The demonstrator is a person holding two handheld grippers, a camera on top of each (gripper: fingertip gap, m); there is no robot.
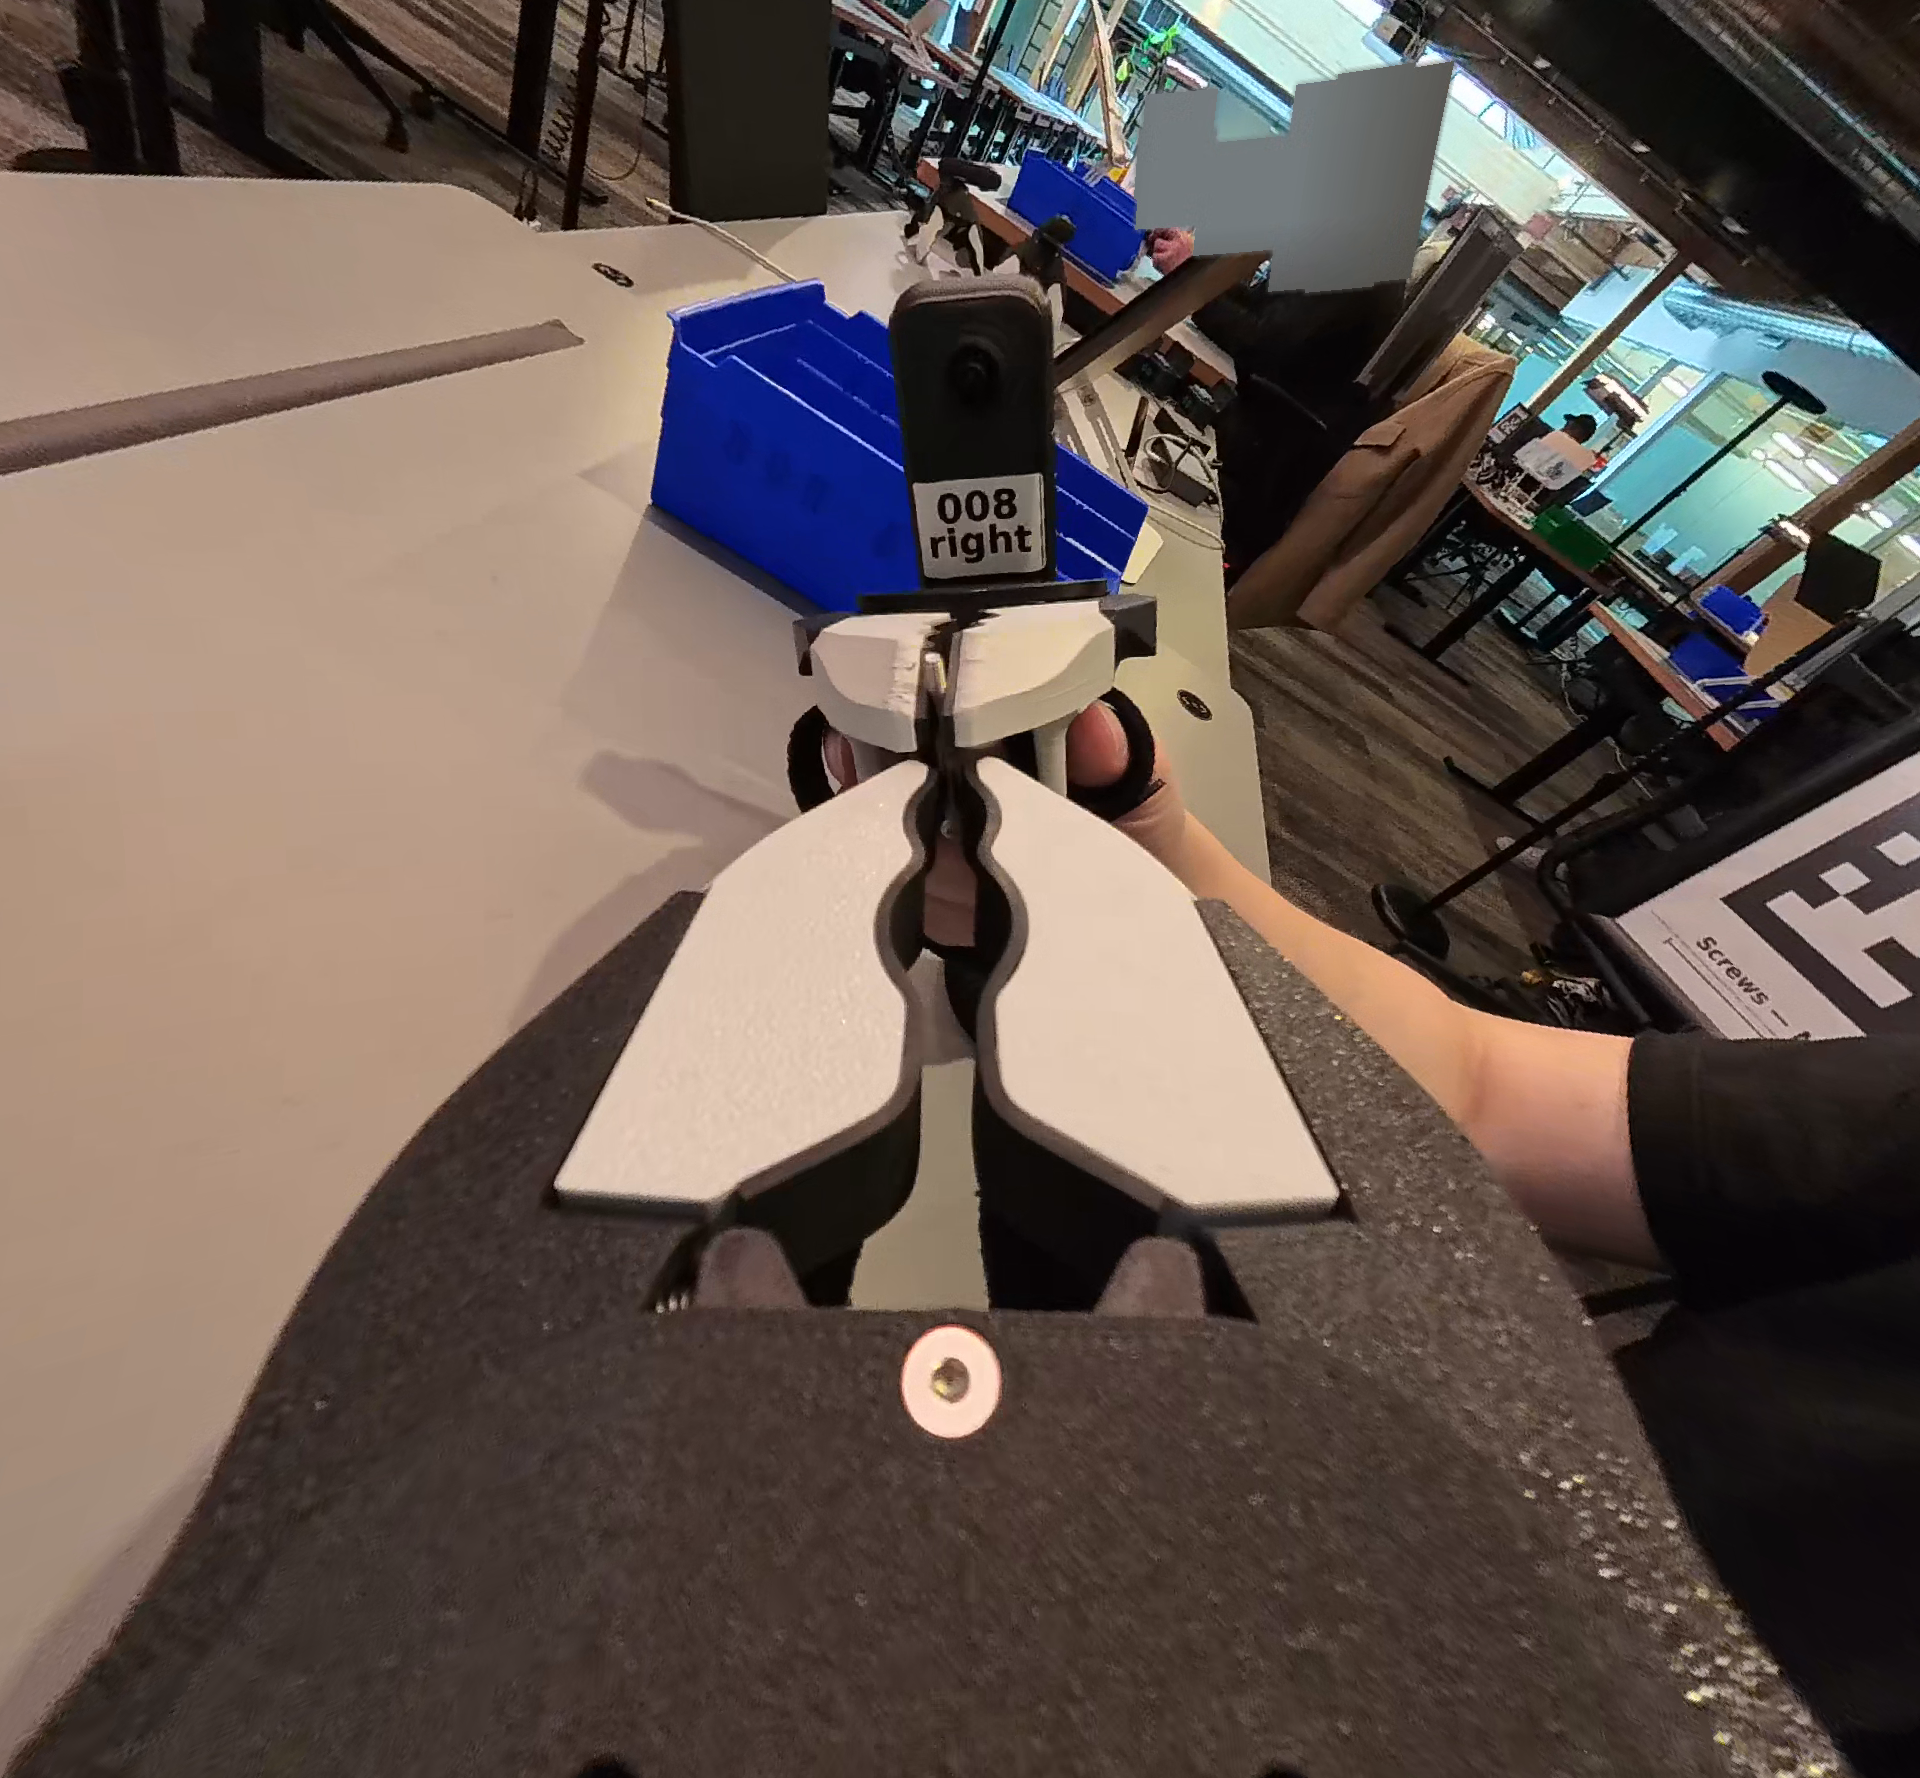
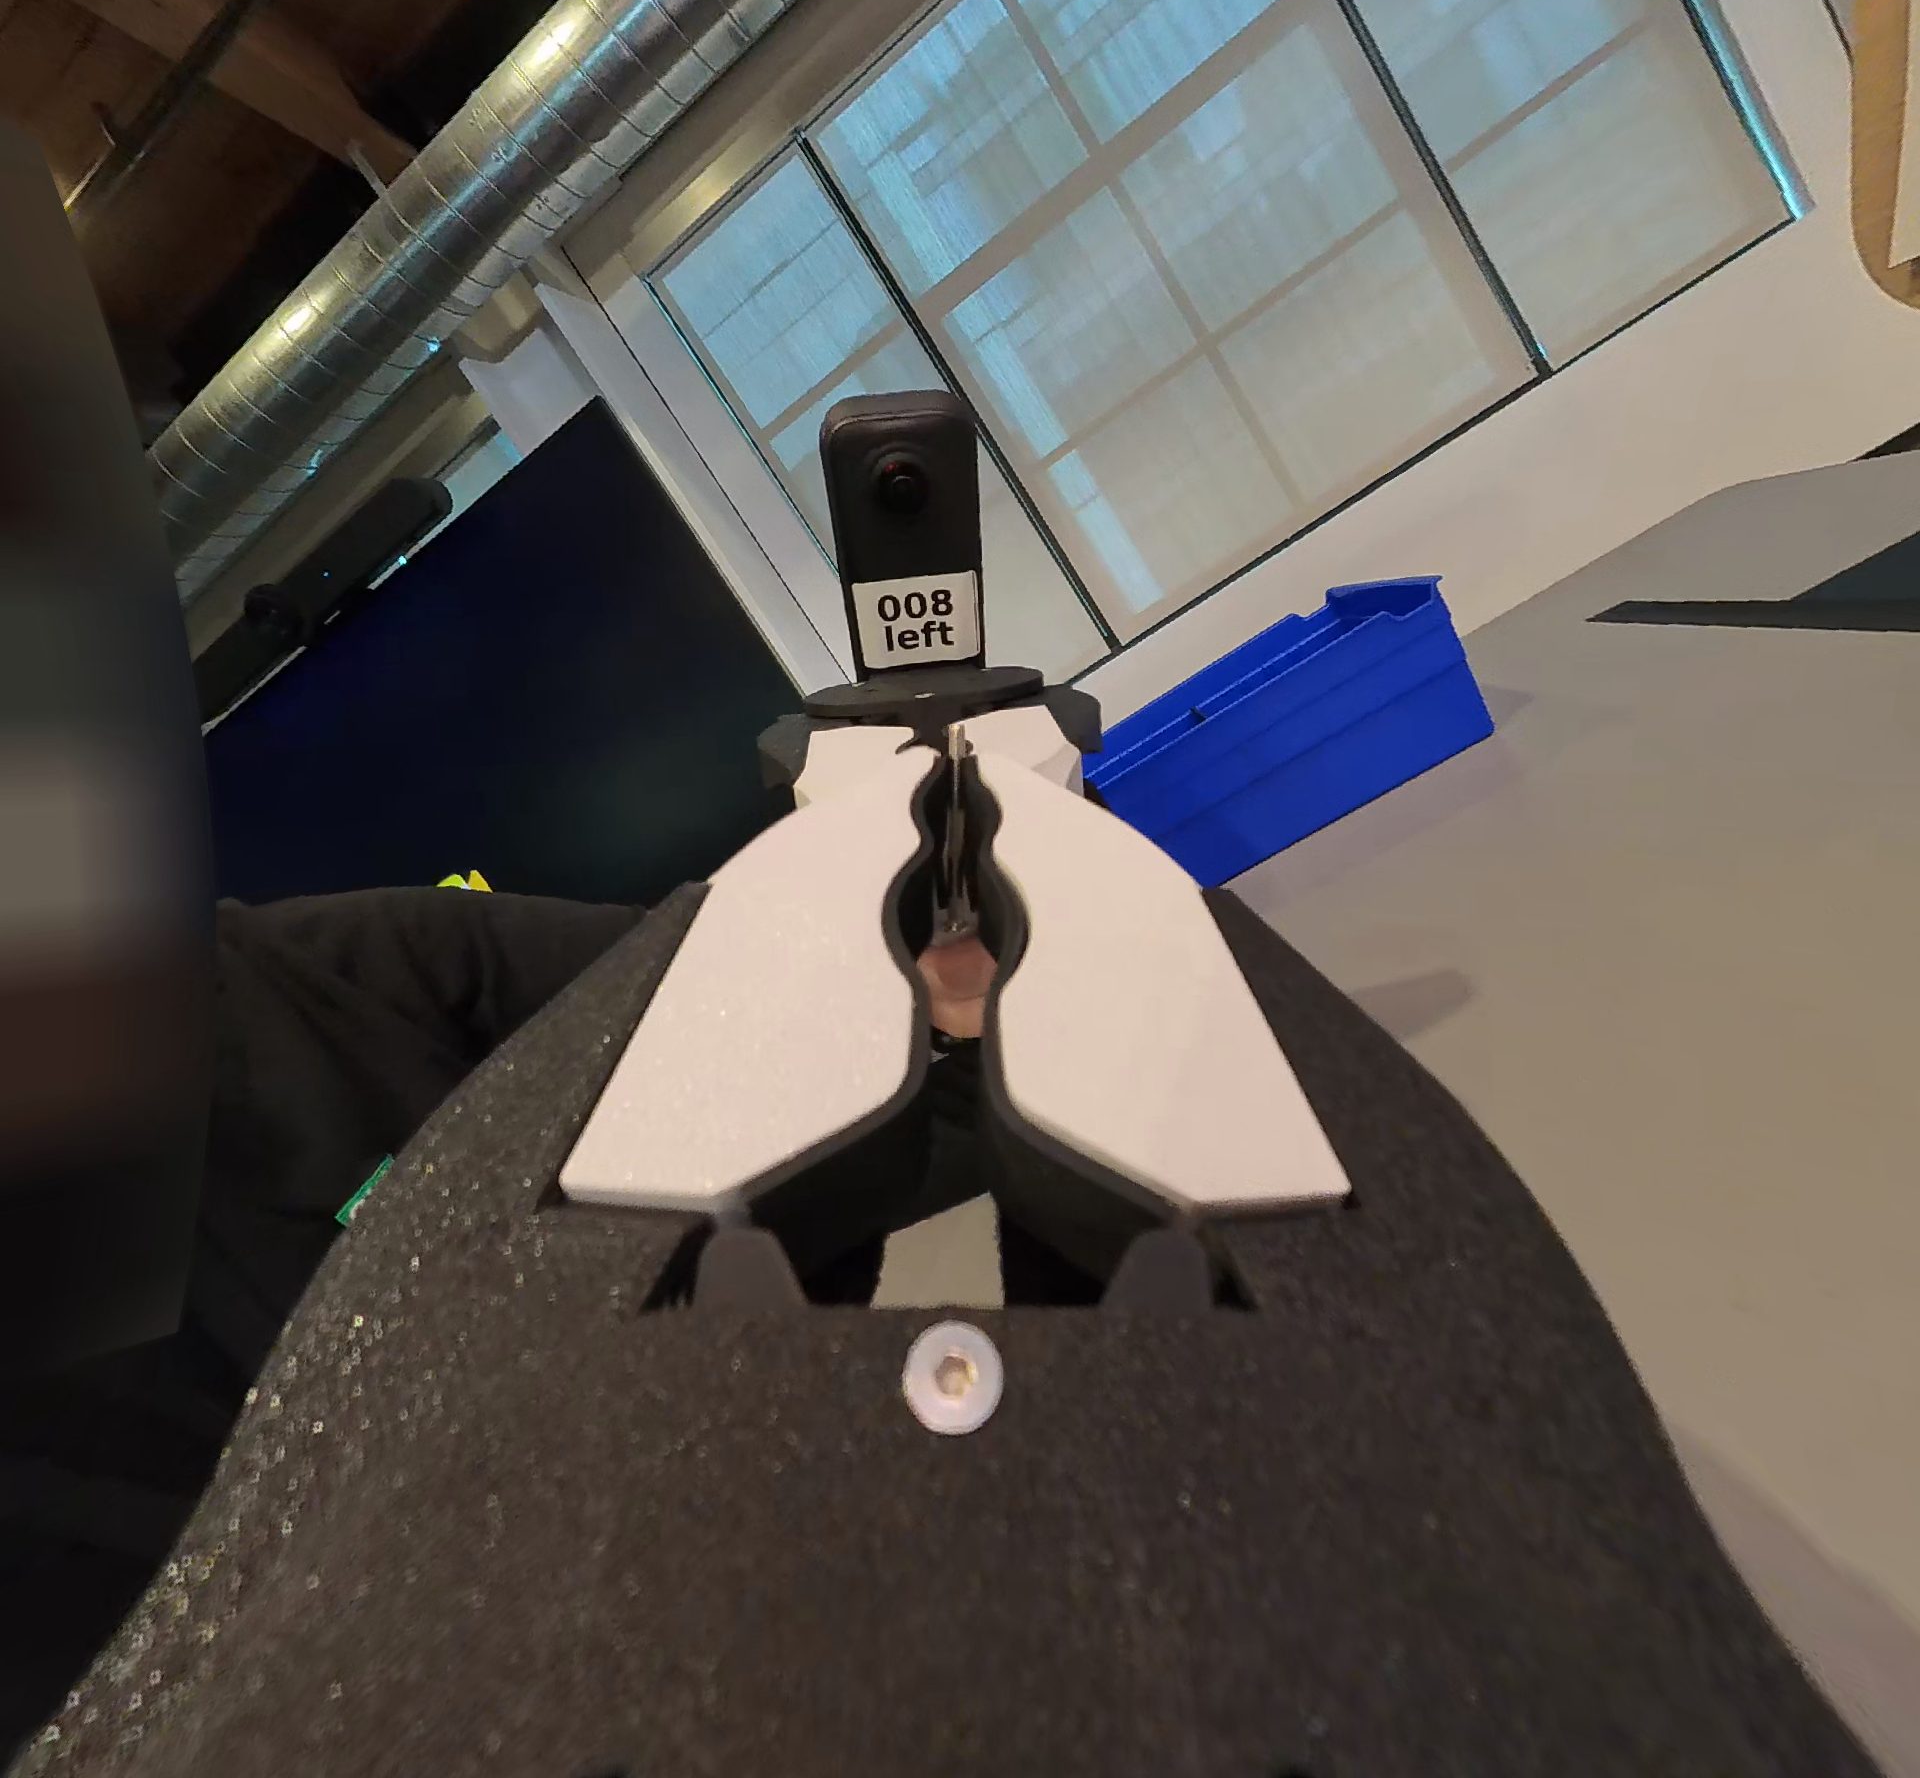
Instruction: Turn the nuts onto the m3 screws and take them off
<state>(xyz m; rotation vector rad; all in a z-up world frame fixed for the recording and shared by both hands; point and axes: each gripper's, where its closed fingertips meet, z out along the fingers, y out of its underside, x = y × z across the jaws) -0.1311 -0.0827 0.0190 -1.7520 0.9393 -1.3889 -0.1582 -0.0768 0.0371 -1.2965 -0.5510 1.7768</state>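
Both grippers meet nose to nose above the grey table, left gripper and right gripper each pinched narrow on one thin metal screw, probably steadying it, blue bin just beyond.

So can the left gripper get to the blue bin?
Probably not straight ahead: the right gripper sits tip to tip with the left gripper, right in front of the bin. Going around looks free.

Bright daylight pours through the window at one o'clock; soft shadows fall on the table toward nine. Fisheye bending warps every edge, and blur smears the lower corners.
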